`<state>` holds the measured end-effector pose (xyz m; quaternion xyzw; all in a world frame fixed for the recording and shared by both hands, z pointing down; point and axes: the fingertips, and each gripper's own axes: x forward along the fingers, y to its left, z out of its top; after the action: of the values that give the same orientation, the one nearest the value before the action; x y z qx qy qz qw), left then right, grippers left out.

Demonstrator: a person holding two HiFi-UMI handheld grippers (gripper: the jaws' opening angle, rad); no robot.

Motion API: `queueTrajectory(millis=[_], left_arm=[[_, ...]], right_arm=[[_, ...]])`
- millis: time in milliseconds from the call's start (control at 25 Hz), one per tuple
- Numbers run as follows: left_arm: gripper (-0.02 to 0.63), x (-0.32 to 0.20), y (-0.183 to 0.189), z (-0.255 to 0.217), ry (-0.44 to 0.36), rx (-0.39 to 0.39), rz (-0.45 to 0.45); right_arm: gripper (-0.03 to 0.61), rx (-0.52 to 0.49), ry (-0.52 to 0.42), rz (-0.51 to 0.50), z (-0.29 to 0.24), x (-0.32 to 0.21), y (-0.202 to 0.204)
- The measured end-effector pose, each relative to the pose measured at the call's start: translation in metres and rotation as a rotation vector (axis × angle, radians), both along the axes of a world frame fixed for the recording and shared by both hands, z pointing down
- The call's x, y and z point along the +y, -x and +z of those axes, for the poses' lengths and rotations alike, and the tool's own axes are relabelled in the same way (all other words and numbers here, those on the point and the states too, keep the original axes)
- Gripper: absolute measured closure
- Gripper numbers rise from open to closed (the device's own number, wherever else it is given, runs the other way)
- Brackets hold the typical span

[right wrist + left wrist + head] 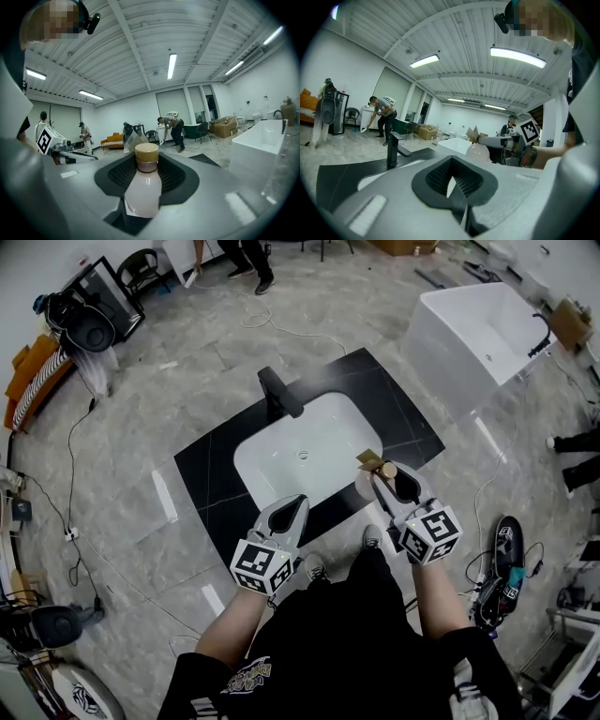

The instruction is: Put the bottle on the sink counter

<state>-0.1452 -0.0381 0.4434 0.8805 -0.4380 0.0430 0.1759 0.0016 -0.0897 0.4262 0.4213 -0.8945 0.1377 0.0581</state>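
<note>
Person stood at the near edge of a black counter point(211, 486) with a white basin point(314, 446) sunk in it and a black faucet point(278, 392) at the far rim.

Right gripper point(392, 482) reached forward over the counter's near right part, just beside the basin's right corner. In the right gripper view its jaws were clamped on the bottle point(142, 186), gripping the body below the neck. The bottle was upright, pale and milky, with a tan cap point(146, 150). From the head view, the cap showed just past the jaw tips, with a brown paper tag point(367, 457) at its far side. Could not tell whether the bottle's base touched the counter.

Left gripper point(293, 506) was held lower left of the right one, over the counter's near edge in front of the basin. In the left gripper view its jaws were drawn together to a thin sliver of light, nothing between them. The same view showed the bottle off to the right, round-bodied, in the other gripper's grasp.

A white bathtub point(473, 329) stood well apart on the grey tiled floor point(187, 362), beyond the counter's right end. Another person point(383, 115) was bent over at the far side of the room.
</note>
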Motion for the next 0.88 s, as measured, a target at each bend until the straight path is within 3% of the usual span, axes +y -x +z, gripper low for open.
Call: queueTrajectory(millis=[480, 880], left_arm=[[0.614, -0.064, -0.033, -0.006, -0.008, -0.01, -0.143], [0.614, -0.109, -0.05, 0.004, -0.002, -0.014, -0.246]], right_arm=[[0.413, 0.031, 0.02, -0.197, 0.007, -0.09, -0.014], [0.413, 0.04, 0.042, -0.3, 0.027, -0.154, -0.019]])
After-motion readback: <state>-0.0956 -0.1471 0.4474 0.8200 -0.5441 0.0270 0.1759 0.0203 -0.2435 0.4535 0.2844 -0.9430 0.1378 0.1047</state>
